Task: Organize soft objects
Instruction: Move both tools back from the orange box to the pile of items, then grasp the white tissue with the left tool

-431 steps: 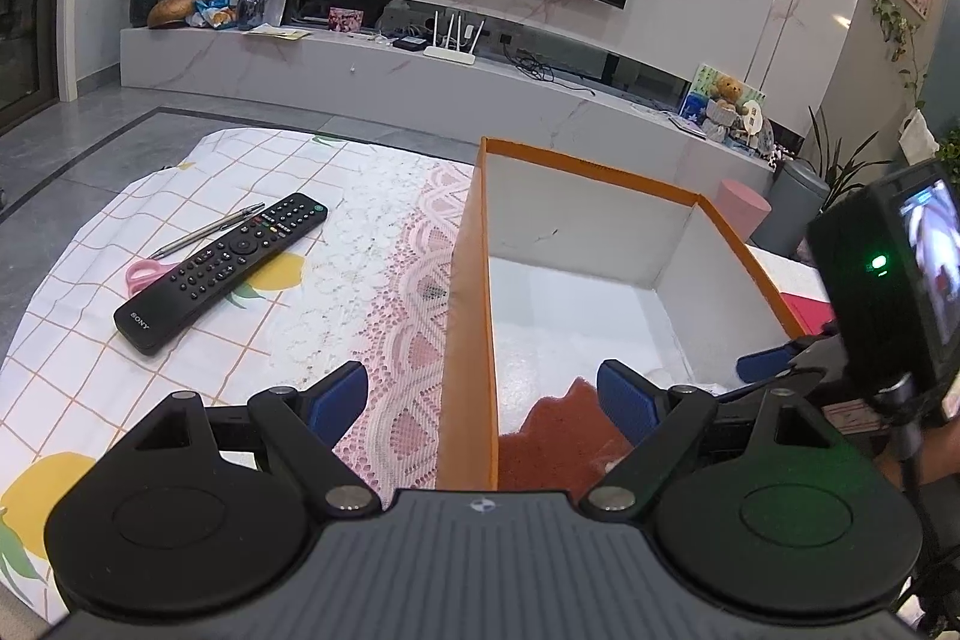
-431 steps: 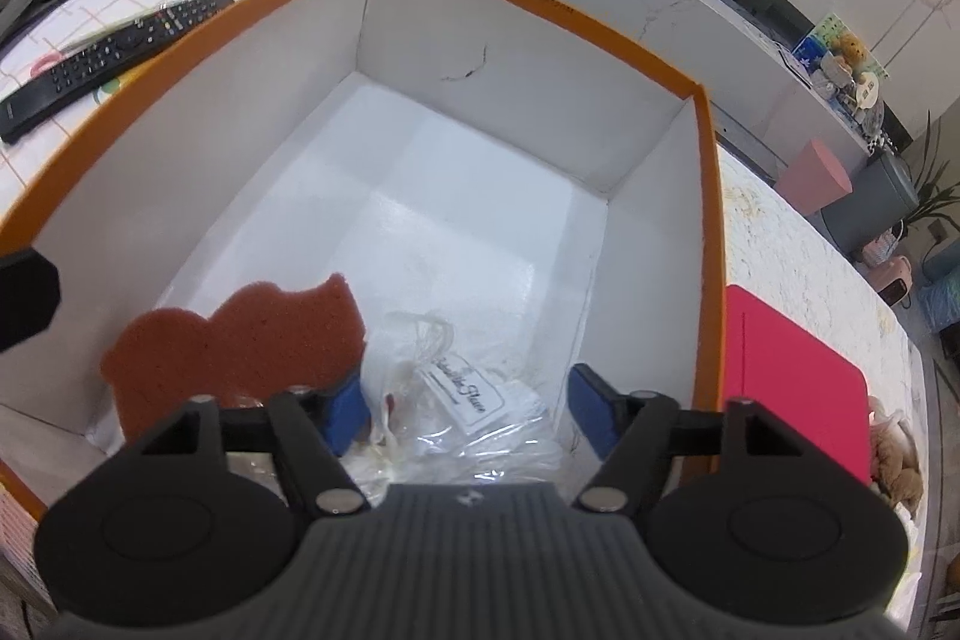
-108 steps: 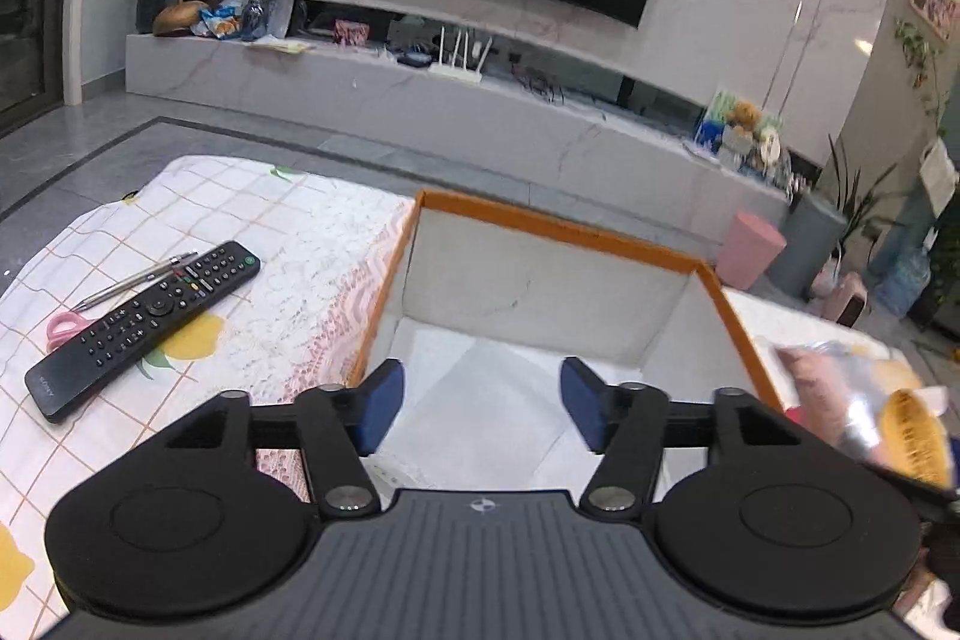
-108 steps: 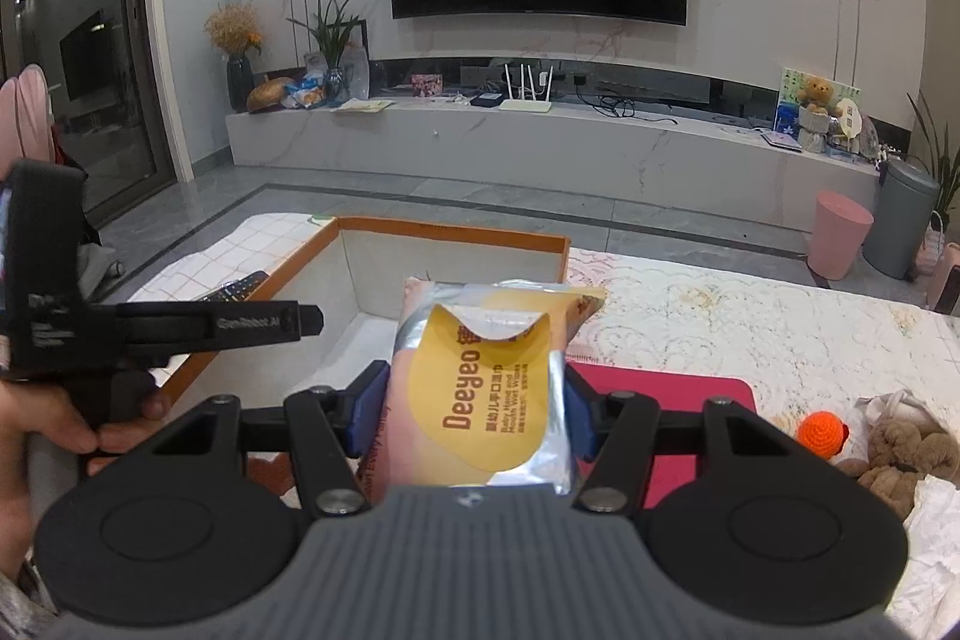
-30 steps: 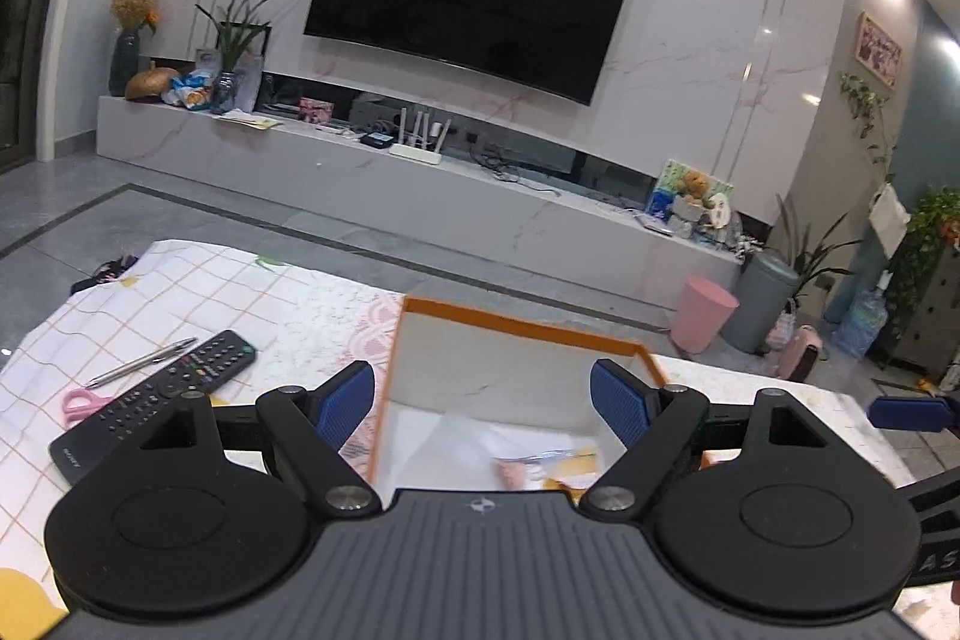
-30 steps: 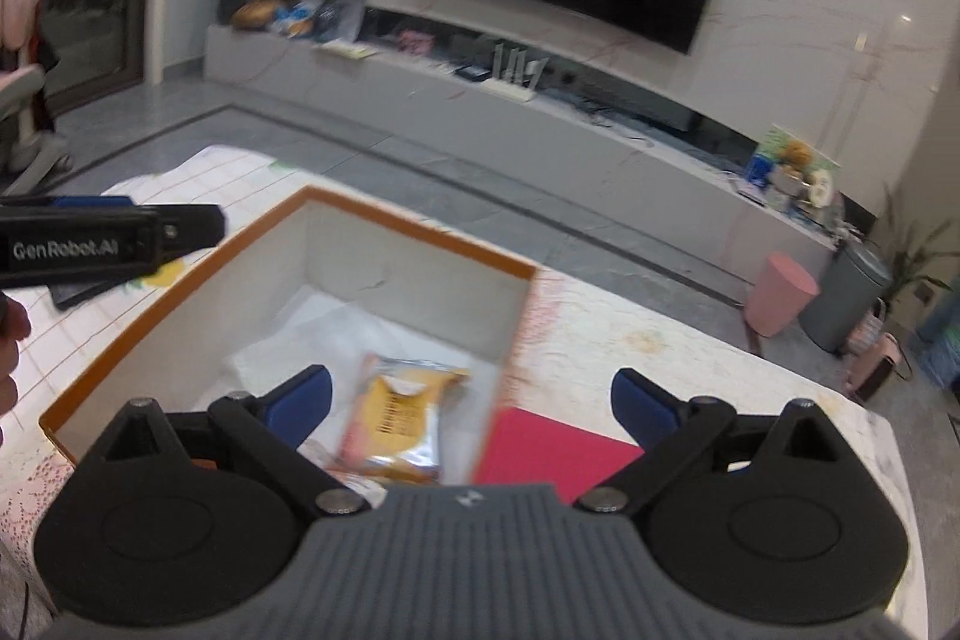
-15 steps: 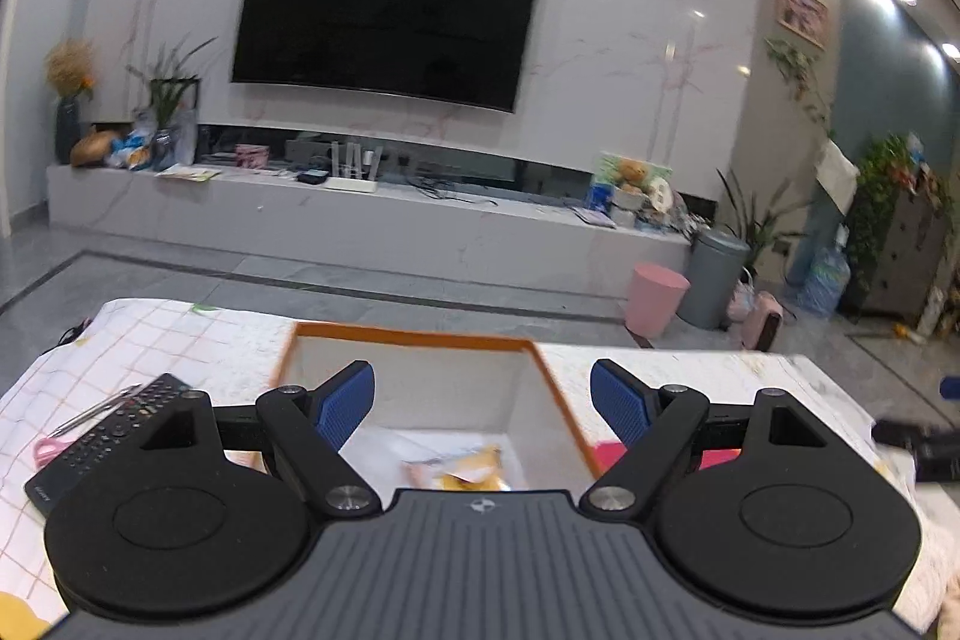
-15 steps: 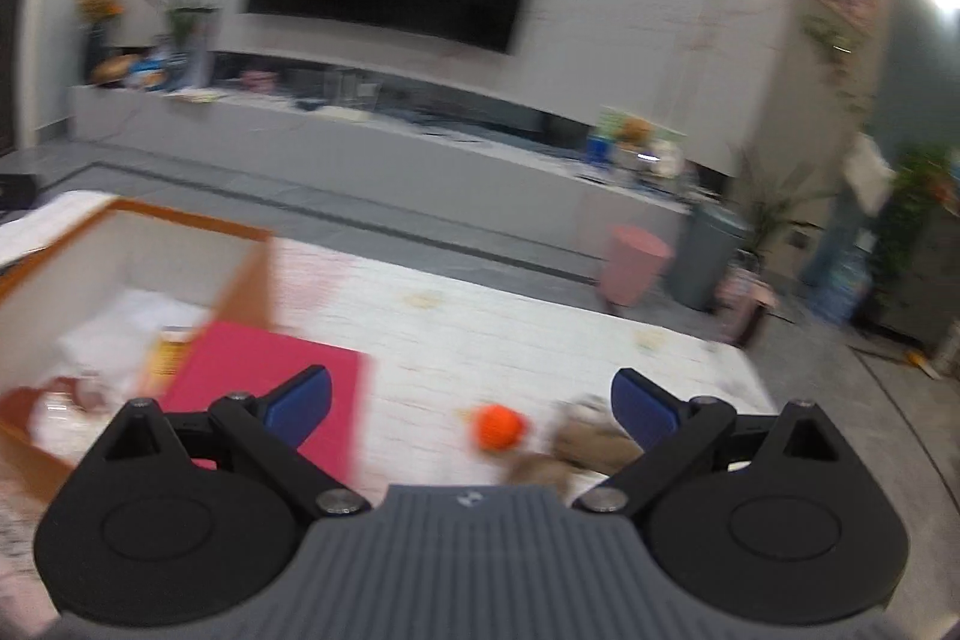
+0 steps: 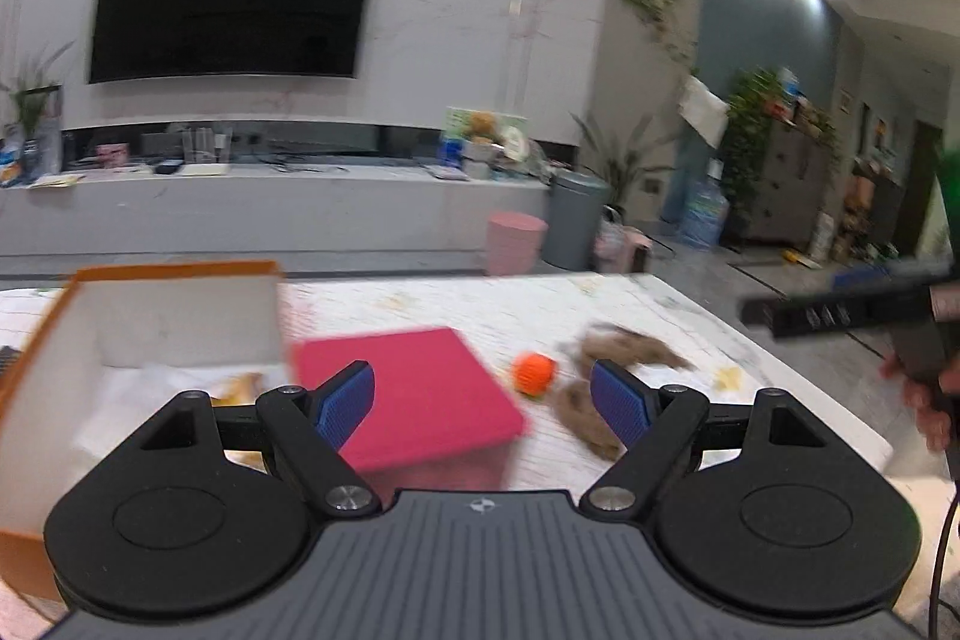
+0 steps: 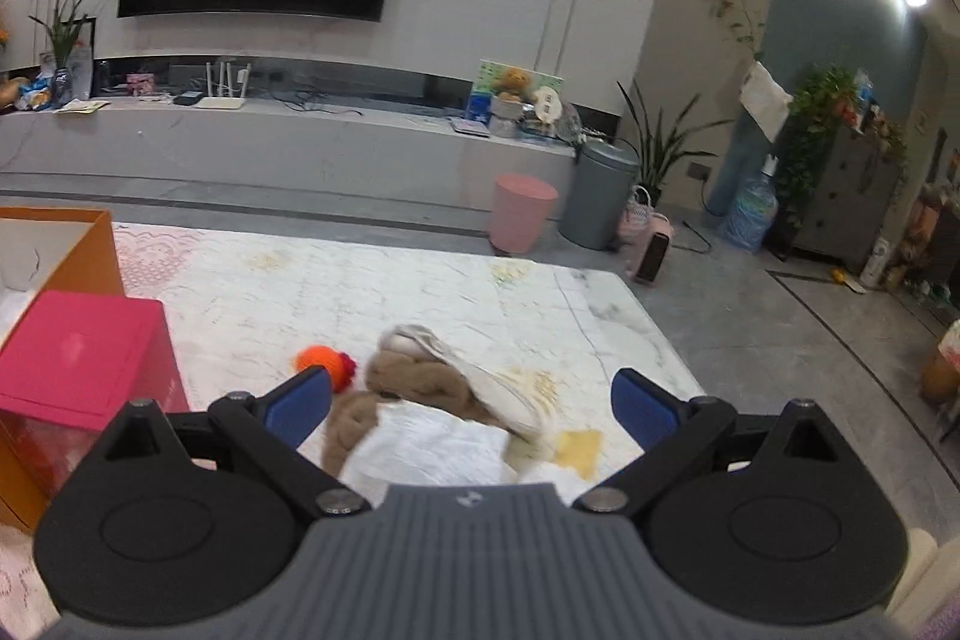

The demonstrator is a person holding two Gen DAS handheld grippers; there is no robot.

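A brown plush toy [image 10: 420,382] lies on the table with a white cloth [image 10: 432,445] against its near side. My right gripper [image 10: 471,409] hovers open just above and short of them, nothing between its fingers. An orange ball [image 10: 321,361] sits left of the plush. In the left wrist view the ball [image 9: 534,373] and plush [image 9: 624,352] lie ahead to the right. My left gripper [image 9: 483,400] is open and empty above the red box [image 9: 414,388]. The orange-rimmed white box [image 9: 180,271] at left holds a yellow packet [image 9: 240,385].
A red box [image 10: 78,346] stands left of the ball, beside the orange box [image 10: 96,250]. A hand [image 9: 924,388] holds the other gripper at the right edge of the left wrist view. Beyond the table stand a pink bin [image 10: 522,211] and a grey bin [image 10: 600,202].
Both views have swung right, away from the orange box toward the plush and ball. The right gripper has come closer to the plush. Both grippers stay open.
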